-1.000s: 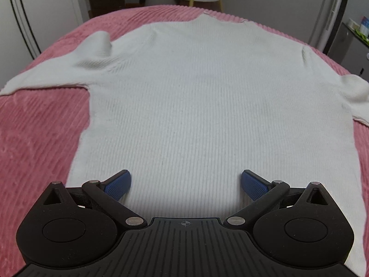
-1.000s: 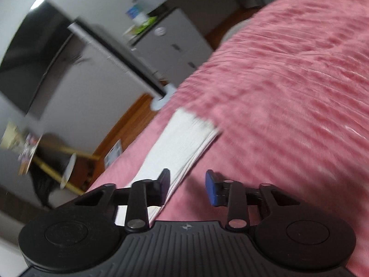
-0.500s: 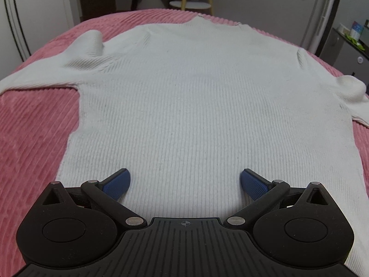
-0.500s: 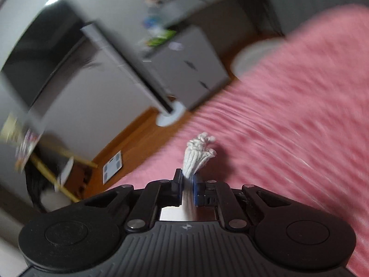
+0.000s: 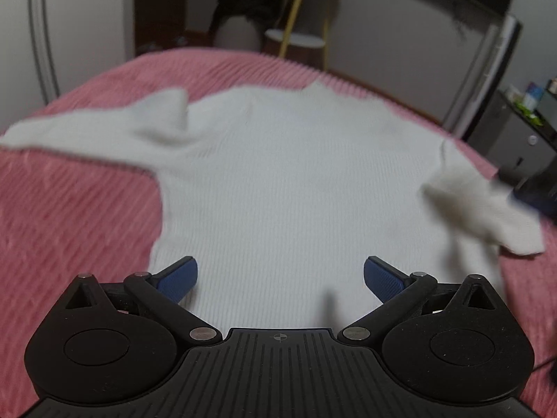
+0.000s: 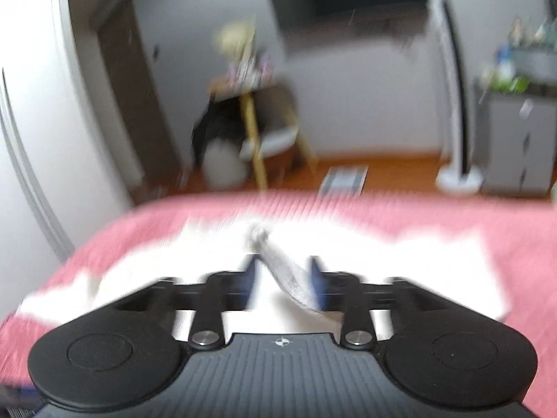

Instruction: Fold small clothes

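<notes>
Left gripper [image 5: 280, 280]: jaws spread wide, blue pads [image 5: 177, 278] well apart, nothing between them, pointing steeply downward. Right gripper [image 6: 282, 280]: jaws opening, with a strip of white sleeve [image 6: 289, 275] lying slantwise in the gap, against the right-hand pad and clear of the other; view heavily blurred.

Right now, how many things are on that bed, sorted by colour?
White: 1, the ribbed knit sweater, spread flat
Pink: 1, the corduroy bedspread beneath it
Black with blue pads: 2, the left gripper and right gripper, hovering over the sweater
Total: 4
</notes>
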Demonstrator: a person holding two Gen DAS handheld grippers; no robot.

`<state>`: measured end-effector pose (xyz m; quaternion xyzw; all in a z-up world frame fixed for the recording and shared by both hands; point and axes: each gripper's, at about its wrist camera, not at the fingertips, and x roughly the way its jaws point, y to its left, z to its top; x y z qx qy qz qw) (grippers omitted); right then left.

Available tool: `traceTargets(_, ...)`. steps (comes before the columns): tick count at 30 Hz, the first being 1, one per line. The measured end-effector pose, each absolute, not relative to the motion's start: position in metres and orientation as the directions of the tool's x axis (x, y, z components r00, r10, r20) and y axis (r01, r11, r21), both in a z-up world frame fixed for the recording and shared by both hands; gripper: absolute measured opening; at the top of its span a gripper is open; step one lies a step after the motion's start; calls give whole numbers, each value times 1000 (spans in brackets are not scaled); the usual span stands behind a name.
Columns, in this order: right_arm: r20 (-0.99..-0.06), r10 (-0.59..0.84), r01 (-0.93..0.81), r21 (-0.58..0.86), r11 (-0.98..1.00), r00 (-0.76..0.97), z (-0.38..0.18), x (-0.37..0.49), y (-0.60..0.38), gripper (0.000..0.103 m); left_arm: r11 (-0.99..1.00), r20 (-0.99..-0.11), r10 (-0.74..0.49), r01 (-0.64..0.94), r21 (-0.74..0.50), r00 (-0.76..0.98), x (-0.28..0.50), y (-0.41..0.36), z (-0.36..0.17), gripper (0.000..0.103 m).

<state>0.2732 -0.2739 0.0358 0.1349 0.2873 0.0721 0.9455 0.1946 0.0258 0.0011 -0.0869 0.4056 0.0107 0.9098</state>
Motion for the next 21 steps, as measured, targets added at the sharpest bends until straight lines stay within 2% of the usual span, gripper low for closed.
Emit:
traceTargets(3,-540,127,68,328,942,832,19,258,-281,41,986,-711,-115,-6,-165,694,208,10,13,103)
traceTargets(8,-573,3,274,396,876,819,6,235,-323,41,916,-692,-359,94,-389,627,260,-28,6,103)
traceTargets(12,-587,-13,319,422,849,810,-10,227,-339,41,871,-701,-440,79,-484,561,303,-56,-20,100)
traceTargets(14,-596,-7,329,434,838,803,-18,229,-345,41,862,-709,-457,72,-501,537,317,-66,-30,85)
traceTargets(16,-602,5,332,447,831,799,-26,229,-348,41,860,-724,-467,70,-506,507,327,-74,-41,79)
traceTargets(21,-600,43,316,479,819,799,-38,228,-348,41,817,-711,-524,42,-575,470,342,-86,-59,56)
